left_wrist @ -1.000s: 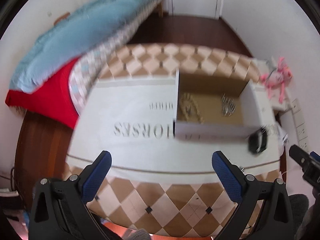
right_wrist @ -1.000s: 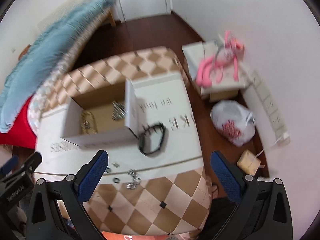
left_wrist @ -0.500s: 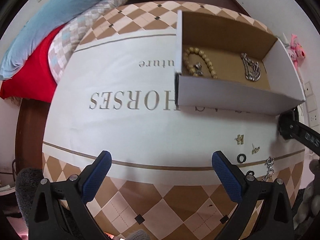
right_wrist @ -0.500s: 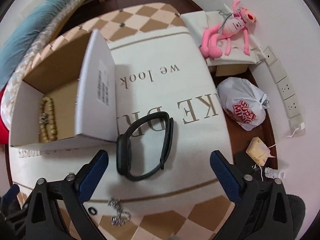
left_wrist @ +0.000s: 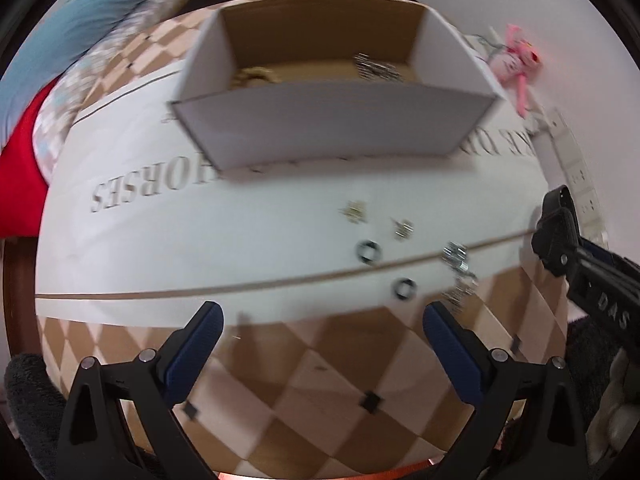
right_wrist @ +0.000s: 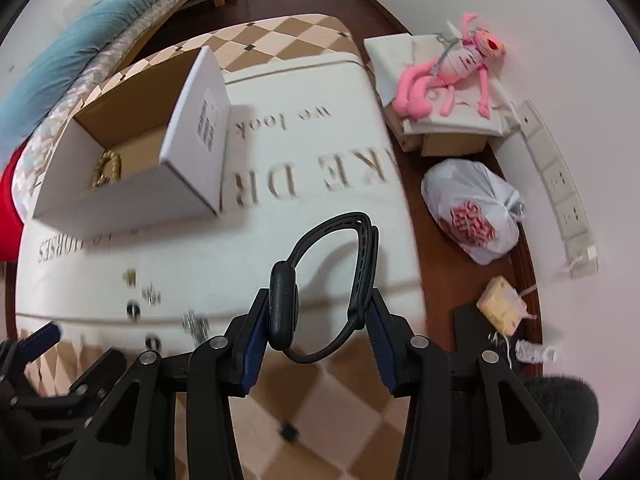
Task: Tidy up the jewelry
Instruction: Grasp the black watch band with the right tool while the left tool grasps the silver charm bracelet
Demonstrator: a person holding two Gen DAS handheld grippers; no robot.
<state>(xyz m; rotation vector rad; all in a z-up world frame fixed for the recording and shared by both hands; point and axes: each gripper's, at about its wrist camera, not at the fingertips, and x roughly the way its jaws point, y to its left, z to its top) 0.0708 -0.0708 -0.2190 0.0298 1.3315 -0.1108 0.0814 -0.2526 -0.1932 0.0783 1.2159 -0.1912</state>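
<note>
A black watch (right_wrist: 362,248) stands on edge on the white printed cloth (right_wrist: 304,152). My right gripper (right_wrist: 316,320) is closing on it, and its blue pads touch the watch body on one side and the strap on the other. My left gripper (left_wrist: 322,344) hangs open with nothing between its fingers, low over the checked border. Just beyond it lie two black rings (left_wrist: 369,251), small gold pieces (left_wrist: 353,212) and a silver chain (left_wrist: 458,264). The white cardboard box (left_wrist: 332,120) holds a bead bracelet (right_wrist: 105,168) and a silver piece (left_wrist: 374,66).
My right gripper's tip (left_wrist: 560,224) shows at the right edge of the left wrist view. Off the table's right side are a pink plush toy (right_wrist: 452,68) on a box, a white plastic bag (right_wrist: 472,212) and wall sockets. A blue quilt (right_wrist: 80,28) lies far left.
Both grippers have come down toward the table. The right jaws went from wide apart to closed around the black watch. The left gripper moved right, toward the small pieces in front of the box.
</note>
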